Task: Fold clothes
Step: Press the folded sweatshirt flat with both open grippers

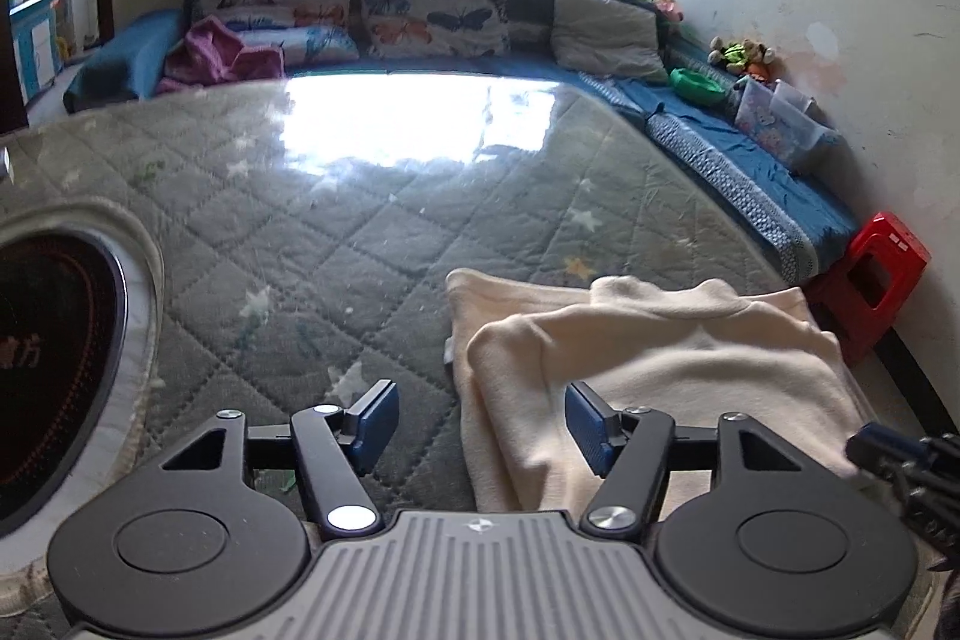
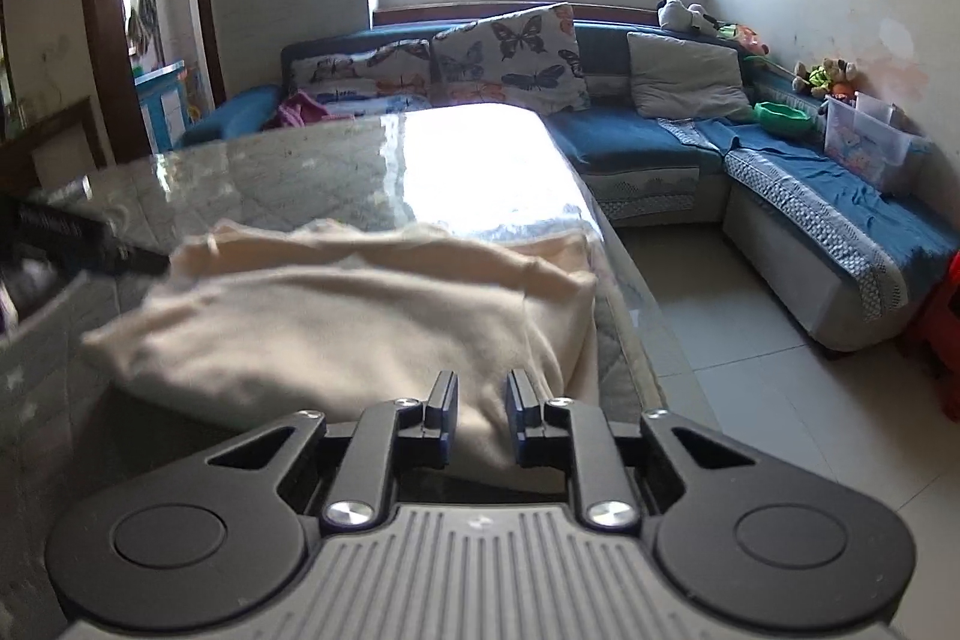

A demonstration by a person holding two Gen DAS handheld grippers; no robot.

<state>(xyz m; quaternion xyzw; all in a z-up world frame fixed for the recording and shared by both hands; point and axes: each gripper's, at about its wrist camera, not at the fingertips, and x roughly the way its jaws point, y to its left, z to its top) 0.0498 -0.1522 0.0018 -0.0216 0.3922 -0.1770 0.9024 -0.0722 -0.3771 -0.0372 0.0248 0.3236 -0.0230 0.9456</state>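
Observation:
A cream garment (image 1: 660,358), folded over on itself, lies at the near right corner of the glass-topped table (image 1: 360,232). My left gripper (image 1: 483,427) is open wide just above the table. The garment's left edge lies between its blue pads (image 1: 378,424), which do not touch it. In the right wrist view the same garment (image 2: 336,316) looks blurred. My right gripper (image 2: 483,418) hovers at its near right corner with the jaws a narrow gap apart, and cloth shows through the gap without being pinched. The other gripper (image 1: 900,460) shows as a dark blur at the edge of each view.
A round black cooktop (image 1: 54,358) is set into the table at the left. A blue corner sofa (image 2: 648,142) with butterfly cushions (image 1: 432,4), a purple cloth (image 1: 216,52), a green bowl (image 1: 696,83) and clear boxes (image 2: 864,142) wraps the far side. A red stool (image 1: 882,274) stands on the tiled floor (image 2: 750,376).

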